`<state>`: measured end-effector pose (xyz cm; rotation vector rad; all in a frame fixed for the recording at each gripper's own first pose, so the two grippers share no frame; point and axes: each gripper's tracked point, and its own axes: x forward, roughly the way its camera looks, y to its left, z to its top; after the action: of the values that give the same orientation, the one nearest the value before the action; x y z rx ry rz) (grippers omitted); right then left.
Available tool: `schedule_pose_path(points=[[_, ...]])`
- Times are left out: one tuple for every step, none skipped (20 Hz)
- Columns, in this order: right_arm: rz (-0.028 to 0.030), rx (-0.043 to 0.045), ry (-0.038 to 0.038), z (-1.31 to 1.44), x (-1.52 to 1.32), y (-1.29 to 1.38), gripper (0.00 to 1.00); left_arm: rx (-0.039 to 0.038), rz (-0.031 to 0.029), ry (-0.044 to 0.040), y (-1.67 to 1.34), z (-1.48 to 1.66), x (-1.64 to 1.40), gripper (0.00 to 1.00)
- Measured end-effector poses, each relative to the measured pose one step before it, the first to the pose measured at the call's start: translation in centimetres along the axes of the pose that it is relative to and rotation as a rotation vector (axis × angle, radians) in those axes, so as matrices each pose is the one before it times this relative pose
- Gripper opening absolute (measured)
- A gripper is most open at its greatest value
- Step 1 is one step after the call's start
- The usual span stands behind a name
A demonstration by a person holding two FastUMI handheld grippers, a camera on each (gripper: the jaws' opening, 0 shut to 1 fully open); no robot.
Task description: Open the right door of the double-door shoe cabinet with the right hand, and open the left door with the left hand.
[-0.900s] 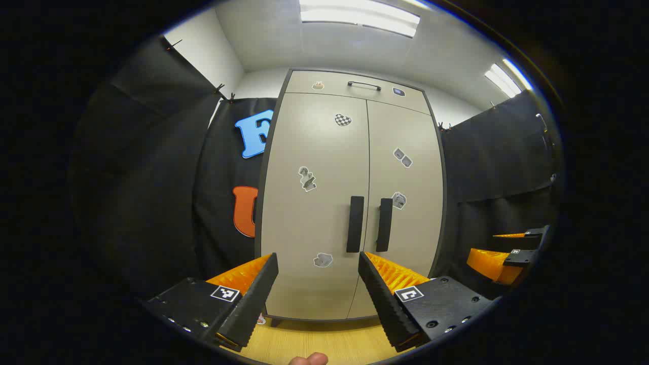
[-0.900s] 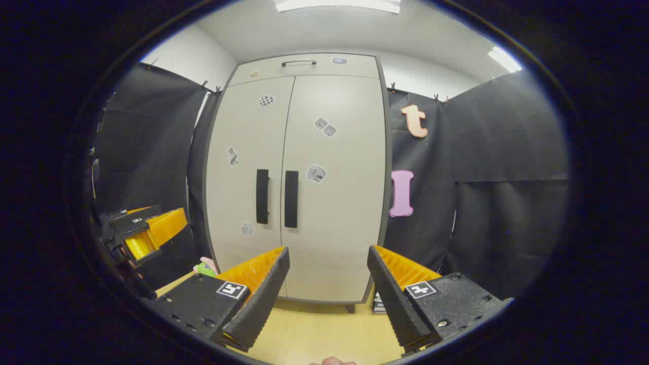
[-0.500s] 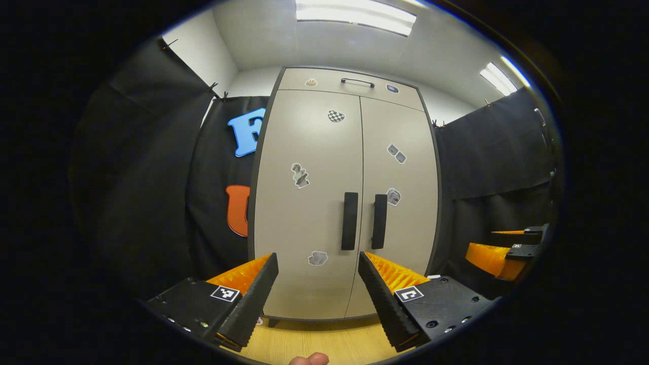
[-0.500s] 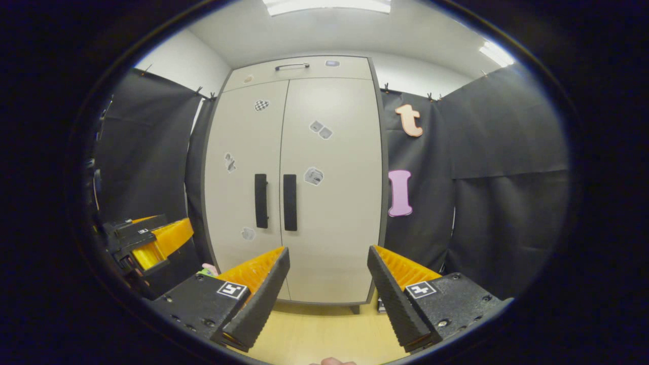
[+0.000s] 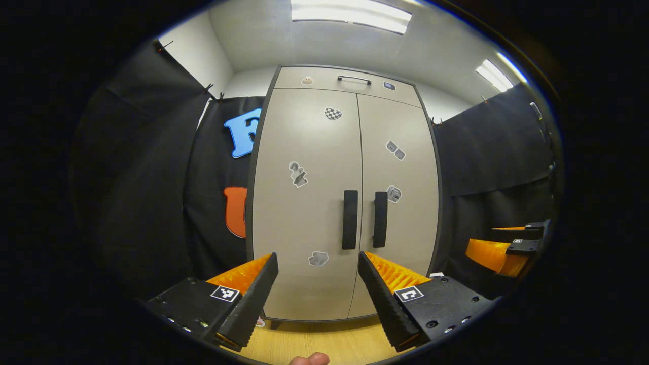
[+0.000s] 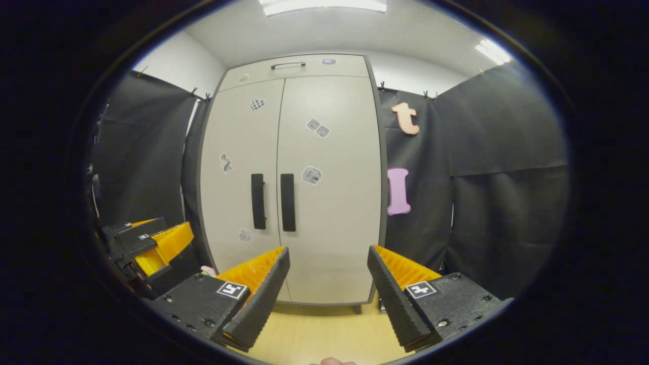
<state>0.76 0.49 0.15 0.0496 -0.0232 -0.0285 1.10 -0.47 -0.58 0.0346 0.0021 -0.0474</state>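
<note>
A tall beige shoe cabinet stands ahead with both doors closed. In the left gripper view its left door (image 5: 304, 203) and right door (image 5: 400, 203) meet at two black vertical handles, the left handle (image 5: 350, 219) and the right handle (image 5: 380, 219). My left gripper (image 5: 318, 263) is open, short of the cabinet and holding nothing. The right gripper view shows the same left handle (image 6: 258, 201) and right handle (image 6: 287, 202). There my right gripper (image 6: 328, 256) is open too, well back from the right door (image 6: 334, 203). The other gripper (image 5: 507, 248) appears at the right edge of the left gripper view.
A drawer with a slim handle (image 5: 354, 79) tops the cabinet. Small stickers dot both doors. Black cloth walls flank the cabinet on each side. The floor (image 6: 324, 334) is light wood. A small pink and green object (image 6: 207, 271) lies by the cabinet's lower left corner.
Both views have drifted slightly, so the cabinet sits a little further left in each. Doors remain closed and both grippers stay open.
</note>
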Motion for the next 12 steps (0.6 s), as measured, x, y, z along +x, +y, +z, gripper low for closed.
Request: schedule_pose_path(points=[[-0.00103, 0.00002, -0.00162, 0.058, 0.012, -0.018, 0.98, 0.00084, -0.00134, -0.00484, -0.078, 0.121, 0.043, 0.95], [-0.00092, -0.00094, 0.00146, -0.101, 0.084, -0.006, 0.98, 0.00390, -0.00210, -0.00389, -0.006, 0.055, 0.030, 0.95], [0.00030, -0.00092, 0.00426, -0.047, 0.051, 0.000, 0.98, 0.00650, 0.00155, -0.00206, 0.042, 0.061, 0.079, 0.95], [0.00031, 0.00004, 0.00194, -0.059, 0.038, 0.031, 0.98, 0.00459, 0.00545, -0.00125, 0.157, 0.038, 0.009, 0.95], [-0.00060, 0.00079, 0.00033, 0.043, 0.024, 0.027, 0.98, 0.00183, 0.00042, -0.00202, 0.011, 0.125, 0.039, 0.95], [-0.00077, -0.00044, -0.00186, 0.013, -0.005, -0.021, 0.99, -0.00067, -0.00155, -0.00165, -0.022, -0.014, 0.032, 0.95], [-0.00238, -0.00200, -0.00251, 0.079, 0.012, -0.021, 0.98, -0.00098, -0.00177, 0.00023, -0.006, -0.076, -0.033, 0.95], [-0.00111, -0.00155, -0.00138, -0.067, 0.079, 0.000, 0.98, -0.00366, -0.00541, -0.00126, -0.107, 0.027, -0.083, 0.95], [0.00017, -0.00011, 0.00348, -0.055, 0.112, 0.106, 0.98, -0.00448, -0.00597, -0.00083, -0.128, 0.034, -0.005, 0.95], [0.00381, 0.00225, 0.00409, -0.115, 0.155, 0.200, 0.96, -0.00124, -0.00372, 0.00355, -0.082, -0.114, -0.023, 0.95], [0.00910, 0.00612, -0.00137, 0.142, 0.271, 0.329, 0.99, 0.00285, -0.00232, 0.00186, -0.057, -0.073, -0.045, 0.95], [0.00985, 0.00744, 0.00168, 0.043, 0.375, 0.285, 0.99, 0.00509, -0.00039, -0.00009, 0.103, -0.051, -0.159, 0.95]])
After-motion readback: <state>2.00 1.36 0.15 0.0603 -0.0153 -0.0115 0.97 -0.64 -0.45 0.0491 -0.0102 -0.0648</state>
